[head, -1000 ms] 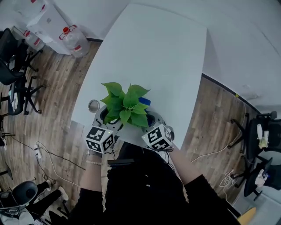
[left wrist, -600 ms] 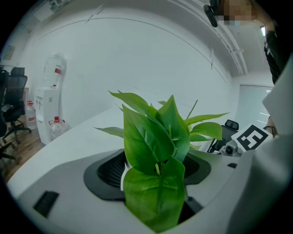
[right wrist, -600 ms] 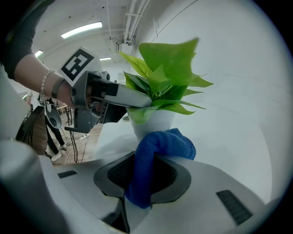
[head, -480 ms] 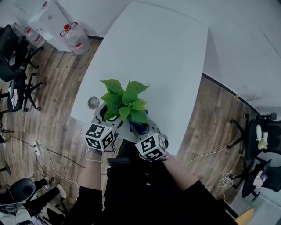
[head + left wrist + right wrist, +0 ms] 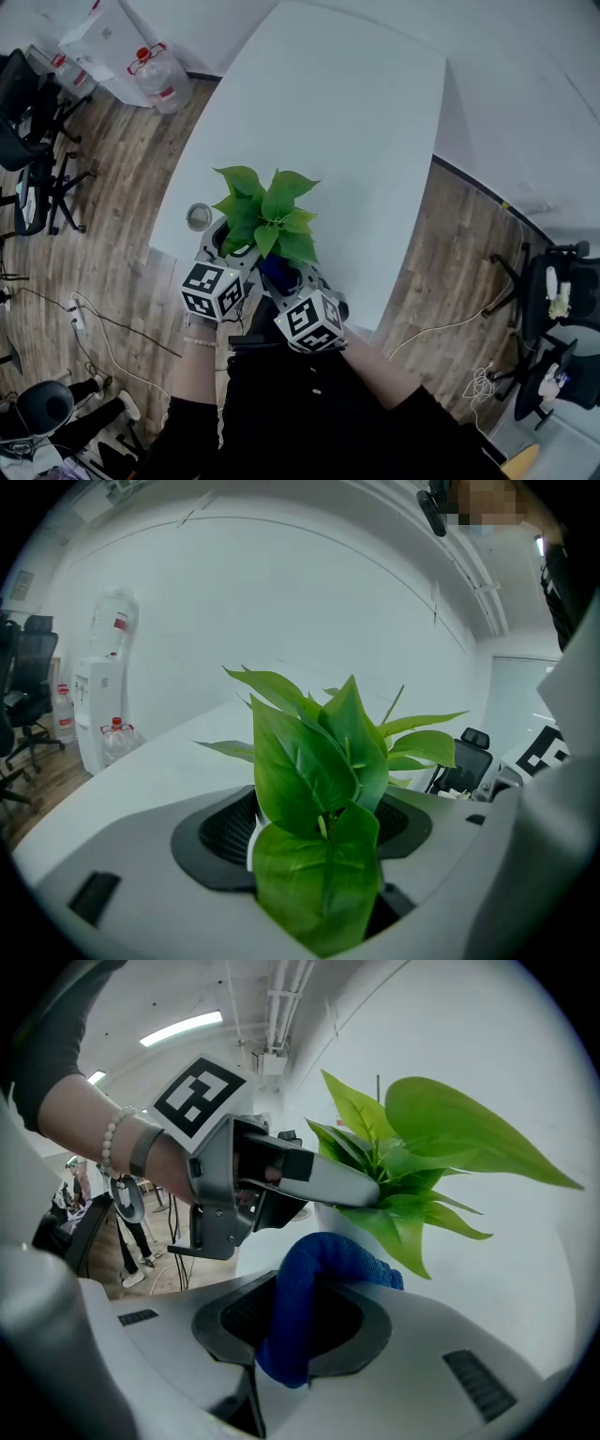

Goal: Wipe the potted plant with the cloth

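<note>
- So, we reckon we're mid-wipe. The right tongs (image 5: 295,1321) are pinching the blue cloth (image 5: 323,1269), and its folded end pokes out in front, right up by the lowest leaves (image 5: 412,1232) of the potted plant (image 5: 267,220). We can't tell if it's actually touching one.
- Meanwhile the left tongs (image 5: 314,825) are spread wide with the plant between them. They look clamped low on it, under the foliage, to hold it steady.
- Next move, our guess: slide the cloth onto a leaf and drag it out toward the tip, lightly. Those leaves look thin and floppy, so too much push would just bend them away. The left side also has to stop the whole thing tipping.
- The plant sits at the near end of the white surface (image 5: 347,122), close to the edge by us. The only other thing on there is a small round metal-looking tin (image 5: 199,217), just left of the plant.
- Room: wood-look floor (image 5: 122,187), a big water bottle (image 5: 159,80) past the far left corner of the surface, office chairs (image 5: 37,131) off to the left and one more at right, and cables (image 5: 112,328) trailing on the floor.
</note>
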A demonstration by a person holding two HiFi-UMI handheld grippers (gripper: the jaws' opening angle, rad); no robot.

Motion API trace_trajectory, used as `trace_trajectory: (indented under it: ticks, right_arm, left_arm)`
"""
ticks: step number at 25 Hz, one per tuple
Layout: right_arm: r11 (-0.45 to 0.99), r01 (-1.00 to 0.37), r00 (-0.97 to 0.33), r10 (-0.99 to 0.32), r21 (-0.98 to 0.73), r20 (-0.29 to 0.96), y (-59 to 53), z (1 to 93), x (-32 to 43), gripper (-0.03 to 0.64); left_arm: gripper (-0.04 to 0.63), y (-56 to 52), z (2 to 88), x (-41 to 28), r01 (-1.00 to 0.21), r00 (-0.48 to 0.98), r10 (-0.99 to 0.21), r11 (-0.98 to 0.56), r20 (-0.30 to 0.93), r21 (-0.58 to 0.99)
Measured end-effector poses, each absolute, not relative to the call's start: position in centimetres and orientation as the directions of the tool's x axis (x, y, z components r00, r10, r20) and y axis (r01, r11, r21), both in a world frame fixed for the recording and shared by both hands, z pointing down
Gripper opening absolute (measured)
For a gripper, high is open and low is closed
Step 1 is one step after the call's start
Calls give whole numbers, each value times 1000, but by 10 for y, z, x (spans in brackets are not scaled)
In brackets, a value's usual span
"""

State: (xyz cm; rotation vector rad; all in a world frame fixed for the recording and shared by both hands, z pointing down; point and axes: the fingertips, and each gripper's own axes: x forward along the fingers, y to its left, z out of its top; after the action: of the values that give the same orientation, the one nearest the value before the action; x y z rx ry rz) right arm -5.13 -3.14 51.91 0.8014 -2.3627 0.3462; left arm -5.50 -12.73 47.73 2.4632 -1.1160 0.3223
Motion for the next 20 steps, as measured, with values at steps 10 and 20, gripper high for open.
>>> trace_trajectory:
  ticks: [10, 20]
  right_arm:
    - [733, -679, -570, -489, -44, 660, -41, 530, -15, 119]
    - [660, -750, -476, -581, 41, 660, -104, 524, 32, 118]
  left_arm:
    - [337, -128, 477, -54, -748, 663, -652, -605, 368, 274]
    - [337, -128, 478, -52, -730, 681, -632, -627, 370, 272]
